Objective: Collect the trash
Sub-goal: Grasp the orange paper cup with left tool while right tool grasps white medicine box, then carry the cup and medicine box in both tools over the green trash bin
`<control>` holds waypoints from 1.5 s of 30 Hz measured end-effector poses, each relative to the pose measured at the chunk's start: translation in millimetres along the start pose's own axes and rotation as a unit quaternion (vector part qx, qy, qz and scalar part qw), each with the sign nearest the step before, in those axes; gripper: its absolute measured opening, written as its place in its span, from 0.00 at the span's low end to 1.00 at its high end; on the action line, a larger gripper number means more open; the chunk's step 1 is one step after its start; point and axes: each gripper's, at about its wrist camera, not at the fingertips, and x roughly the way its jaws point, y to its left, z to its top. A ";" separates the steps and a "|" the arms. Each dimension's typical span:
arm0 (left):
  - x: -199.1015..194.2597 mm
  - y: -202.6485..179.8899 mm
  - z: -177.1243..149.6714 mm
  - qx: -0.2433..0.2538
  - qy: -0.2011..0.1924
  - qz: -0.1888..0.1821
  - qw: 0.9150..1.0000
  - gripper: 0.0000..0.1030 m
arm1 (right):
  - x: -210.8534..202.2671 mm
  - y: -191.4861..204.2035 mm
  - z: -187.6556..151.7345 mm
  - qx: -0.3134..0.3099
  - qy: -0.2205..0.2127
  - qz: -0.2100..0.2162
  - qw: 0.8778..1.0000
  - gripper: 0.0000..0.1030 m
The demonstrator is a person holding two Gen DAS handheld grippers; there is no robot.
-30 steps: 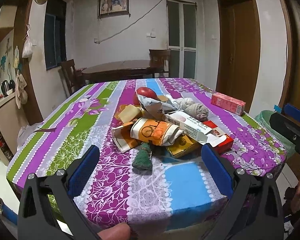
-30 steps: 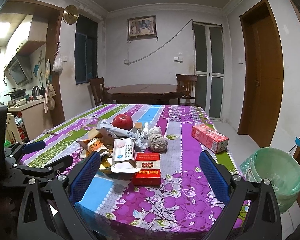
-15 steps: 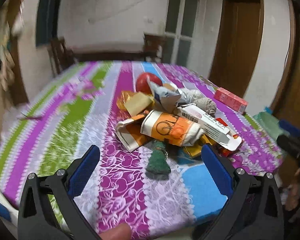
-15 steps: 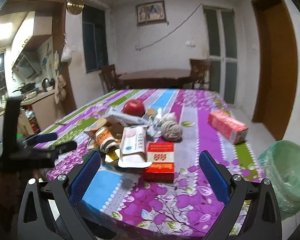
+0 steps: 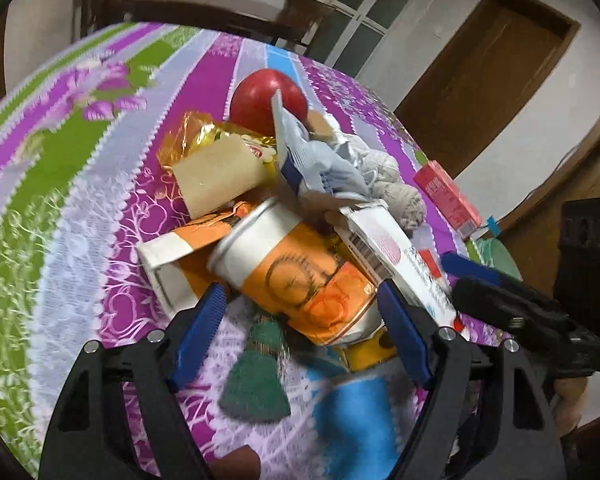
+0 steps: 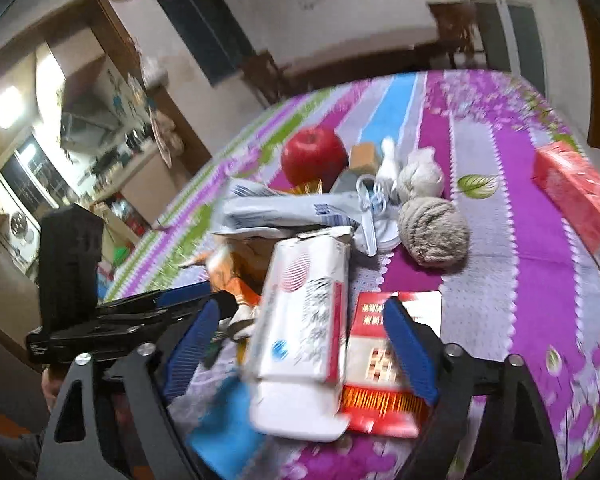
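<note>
A pile of trash lies on the striped floral tablecloth (image 5: 60,216). My left gripper (image 5: 300,332) is open, its blue pads on either side of an orange and white paper cup (image 5: 296,276) lying on its side, with a dark green scrap (image 5: 256,380) just below. My right gripper (image 6: 300,348) is open around a white flat carton (image 6: 304,320) that rests partly on a red box (image 6: 384,360). The right gripper also shows at the right edge of the left wrist view (image 5: 516,312), the left gripper at the left of the right wrist view (image 6: 140,312).
In the pile lie a red apple (image 6: 314,154), a blue-white bag (image 6: 292,212), a grey yarn ball (image 6: 434,232), a beige card (image 5: 220,176) and yellow wrapper. A pink-red carton (image 6: 580,196) lies apart at the right. A green-lined bin (image 5: 496,256) stands off the table edge.
Both grippers have moved forward and tilted down onto the pile. The left one now straddles the orange cup, the right one the white carton. Both stay open.
</note>
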 end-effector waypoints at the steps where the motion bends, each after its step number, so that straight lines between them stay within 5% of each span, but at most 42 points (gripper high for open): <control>1: 2.9 3.3 2.2 -0.009 0.002 -0.004 1.000 0.73 | 6.4 -2.7 3.7 0.006 0.010 0.006 1.000 0.71; 6: 14.2 11.9 7.8 -0.023 0.001 -0.015 1.000 0.66 | 31.0 -15.5 12.7 0.029 0.030 0.039 0.998 0.51; 12: 10.6 8.2 11.7 -0.016 -0.027 -0.027 0.999 0.39 | 37.0 -14.6 9.5 0.031 0.029 0.059 0.997 0.46; 21: -10.9 6.3 8.5 -0.008 -0.071 -0.026 0.997 0.14 | -3.8 5.7 -1.3 -0.007 -0.053 0.034 0.998 0.43; 30: -35.5 -4.8 -5.8 0.016 -0.097 -0.024 0.995 0.09 | -45.2 44.7 -18.4 -0.086 -0.147 -0.061 0.983 0.43; 45: -38.5 -76.1 -19.5 0.105 -0.091 -0.048 0.989 0.09 | -107.7 33.2 -31.9 -0.086 -0.204 -0.116 0.968 0.43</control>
